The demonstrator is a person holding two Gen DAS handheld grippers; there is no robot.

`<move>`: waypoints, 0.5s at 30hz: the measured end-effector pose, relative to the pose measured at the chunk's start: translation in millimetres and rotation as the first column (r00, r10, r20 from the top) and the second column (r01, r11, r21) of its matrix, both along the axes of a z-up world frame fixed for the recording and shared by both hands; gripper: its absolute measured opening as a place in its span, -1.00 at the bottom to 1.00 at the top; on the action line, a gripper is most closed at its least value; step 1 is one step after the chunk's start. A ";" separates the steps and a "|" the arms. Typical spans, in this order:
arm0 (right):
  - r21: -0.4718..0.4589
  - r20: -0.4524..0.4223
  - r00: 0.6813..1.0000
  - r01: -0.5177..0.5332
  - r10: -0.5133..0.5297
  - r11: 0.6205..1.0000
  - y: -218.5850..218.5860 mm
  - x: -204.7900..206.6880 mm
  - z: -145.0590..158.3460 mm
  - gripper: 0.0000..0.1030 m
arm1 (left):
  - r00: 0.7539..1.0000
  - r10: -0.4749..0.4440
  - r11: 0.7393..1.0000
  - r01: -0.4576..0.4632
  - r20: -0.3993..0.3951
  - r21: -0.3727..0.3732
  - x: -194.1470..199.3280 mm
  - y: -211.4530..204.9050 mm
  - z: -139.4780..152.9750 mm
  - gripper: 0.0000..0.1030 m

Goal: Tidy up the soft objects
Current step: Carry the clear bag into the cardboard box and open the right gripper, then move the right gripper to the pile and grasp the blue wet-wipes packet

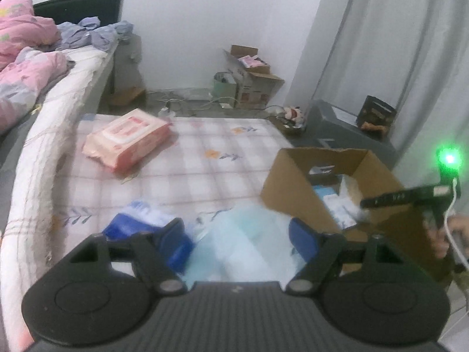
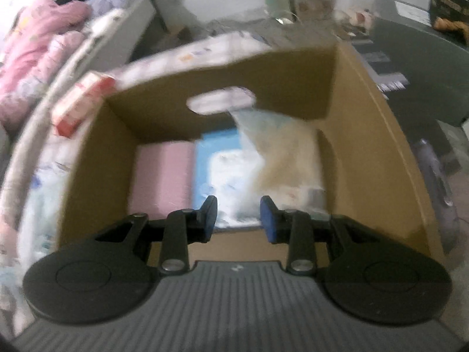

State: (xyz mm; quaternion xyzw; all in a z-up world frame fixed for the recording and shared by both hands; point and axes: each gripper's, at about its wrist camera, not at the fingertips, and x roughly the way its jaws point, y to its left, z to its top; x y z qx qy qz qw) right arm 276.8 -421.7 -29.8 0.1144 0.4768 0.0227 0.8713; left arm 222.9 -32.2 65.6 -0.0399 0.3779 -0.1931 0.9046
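My left gripper (image 1: 239, 239) is shut on a pale blue see-through pack (image 1: 243, 246), held just above the checked mattress (image 1: 205, 161). An open cardboard box (image 1: 293, 182) stands right of it. A pink wipes pack (image 1: 129, 138) lies further back on the mattress. A blue and white pack (image 1: 137, 214) lies behind the left finger. My right gripper (image 2: 239, 217) hangs over the box (image 2: 366, 117), jaws a little apart with nothing between them. Inside the box lie a pink pack (image 2: 164, 176), a blue pack (image 2: 217, 158) and a whitish plastic pack (image 2: 281, 152).
A bed with a pink quilt (image 1: 26, 44) rises on the left. Cardboard boxes (image 1: 252, 79) and cables sit on the floor by the far wall. A grey cabinet (image 1: 346, 135) and a curtain (image 1: 395, 44) stand behind the box.
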 end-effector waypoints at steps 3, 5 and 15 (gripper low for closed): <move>-0.012 0.010 1.000 -0.019 0.019 1.000 11.8 10.9 2.9 -0.39 | 1.000 0.016 1.000 -0.016 -0.004 -0.003 -7.6 9.4 -5.2 0.55; -0.018 -0.008 1.000 -0.016 0.016 1.000 11.5 15.9 2.3 -0.39 | 1.000 0.026 1.000 -0.026 0.002 -0.006 -11.4 17.2 -7.6 0.59; 0.051 -0.080 0.983 0.171 -0.166 0.984 -26.8 20.7 -15.5 -0.38 | 0.991 0.106 0.994 -0.106 0.084 -0.011 -26.4 62.0 -8.1 0.78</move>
